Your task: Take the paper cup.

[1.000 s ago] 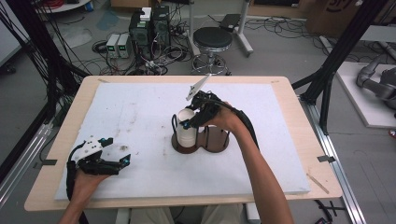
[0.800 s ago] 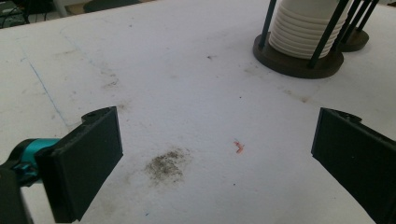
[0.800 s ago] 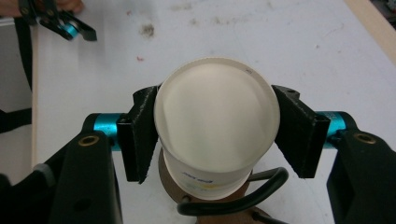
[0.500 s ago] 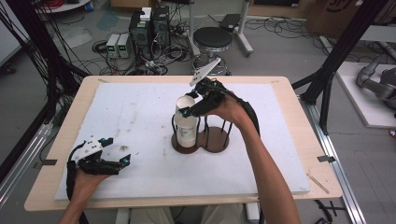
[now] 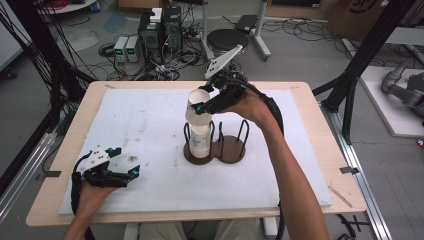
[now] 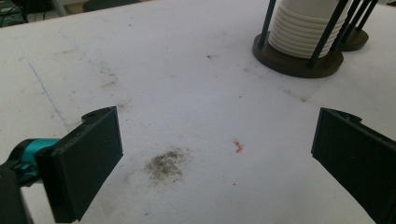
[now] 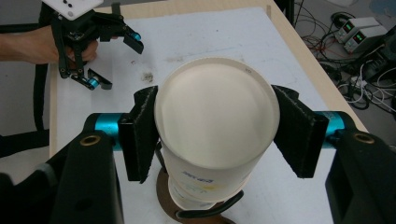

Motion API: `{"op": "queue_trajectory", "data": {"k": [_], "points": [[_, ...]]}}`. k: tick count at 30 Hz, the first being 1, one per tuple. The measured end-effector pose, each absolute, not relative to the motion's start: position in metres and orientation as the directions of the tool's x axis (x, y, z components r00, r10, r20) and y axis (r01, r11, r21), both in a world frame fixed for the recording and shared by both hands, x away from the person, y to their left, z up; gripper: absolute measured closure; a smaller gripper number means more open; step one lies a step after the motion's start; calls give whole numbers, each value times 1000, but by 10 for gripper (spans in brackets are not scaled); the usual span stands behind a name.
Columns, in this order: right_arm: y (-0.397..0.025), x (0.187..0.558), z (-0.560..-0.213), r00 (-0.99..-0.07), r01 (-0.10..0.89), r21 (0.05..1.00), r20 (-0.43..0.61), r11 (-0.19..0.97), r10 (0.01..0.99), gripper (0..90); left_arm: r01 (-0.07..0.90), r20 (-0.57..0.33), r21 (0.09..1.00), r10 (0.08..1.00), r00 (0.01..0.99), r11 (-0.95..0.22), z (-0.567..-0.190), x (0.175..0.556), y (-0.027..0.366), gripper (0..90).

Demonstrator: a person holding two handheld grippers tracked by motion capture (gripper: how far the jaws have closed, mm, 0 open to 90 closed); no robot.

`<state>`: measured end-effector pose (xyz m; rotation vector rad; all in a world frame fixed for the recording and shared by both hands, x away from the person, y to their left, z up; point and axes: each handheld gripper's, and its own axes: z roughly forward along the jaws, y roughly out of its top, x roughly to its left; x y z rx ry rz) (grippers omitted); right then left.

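Since lifted higher, cup (image 5: pixel 199 106) above stack (image 5: pixel 201 142).

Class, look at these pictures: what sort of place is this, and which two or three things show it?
Most likely a robotics lab or workshop. Power supplies and tangled cables lie on the floor, black frame struts stand around the table, and a person works with the right gripper holding a paper cup.

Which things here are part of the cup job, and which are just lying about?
In the job: paper cup in the right claw; cup stack; wire rack.
Lying about: left claw, open and idle; grey smudge; red crumb; stool.
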<state>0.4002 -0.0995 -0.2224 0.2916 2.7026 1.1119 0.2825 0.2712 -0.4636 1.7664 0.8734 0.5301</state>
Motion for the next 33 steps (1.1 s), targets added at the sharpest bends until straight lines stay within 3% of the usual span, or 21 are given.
{"op": "queue_trajectory", "data": {"k": [4, 18, 33], "points": [[-103, 396, -221, -957, 110, 704, -114, 701, 266, 374, 303, -54, 934, 766, 640, -188, -464, 282, 272, 18], [-151, 348, -235, -957, 59, 823, -114, 564, 267, 372, 286, -63, 944, 762, 645, -164, -464, 280, 274, 18], [-179, 315, -292, -967, 45, 920, -57, 389, 248, 371, 296, -69, 941, 761, 645, -165, -464, 281, 274, 18]]}}
